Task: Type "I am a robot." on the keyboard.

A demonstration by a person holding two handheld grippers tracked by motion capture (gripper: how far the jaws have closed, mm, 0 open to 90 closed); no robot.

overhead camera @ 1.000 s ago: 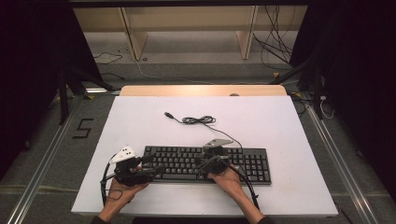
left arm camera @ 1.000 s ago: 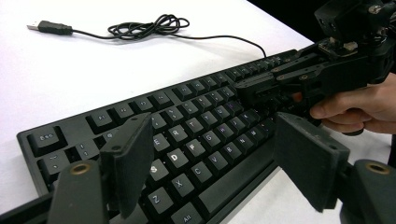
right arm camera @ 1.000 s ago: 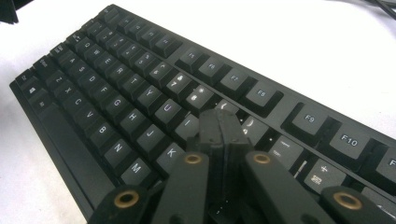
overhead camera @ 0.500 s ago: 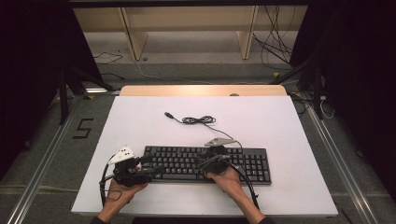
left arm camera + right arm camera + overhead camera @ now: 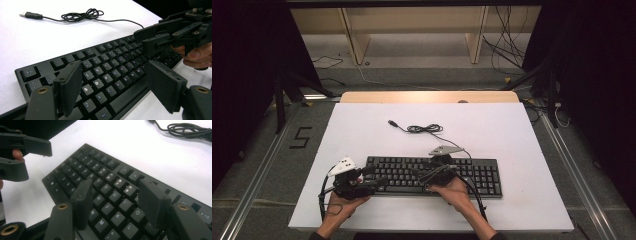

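A black keyboard (image 5: 462, 175) lies flat near the table's front edge, its cable (image 5: 424, 129) coiled behind it and ending in a USB plug (image 5: 392, 122). My left gripper (image 5: 379, 179) hovers open over the keyboard's left end; in the left gripper view (image 5: 113, 75) its jaws straddle the S, D and X keys (image 5: 97, 83) with nothing between them. My right gripper (image 5: 419, 175) stands open over the middle of the keyboard, and in the right gripper view (image 5: 116, 192) the H, J, K keys (image 5: 108, 208) lie between the jaws. The two grippers point toward each other.
The white table (image 5: 512, 135) extends behind and to the right of the keyboard. Beyond its wooden far edge (image 5: 427, 96) are a floor, shelf legs and loose cables. A grey three-cornered plate (image 5: 444, 149) sits atop the right gripper.
Both hands have stayed almost in place; the left gripper has edged slightly right, further over the keyboard's left end.
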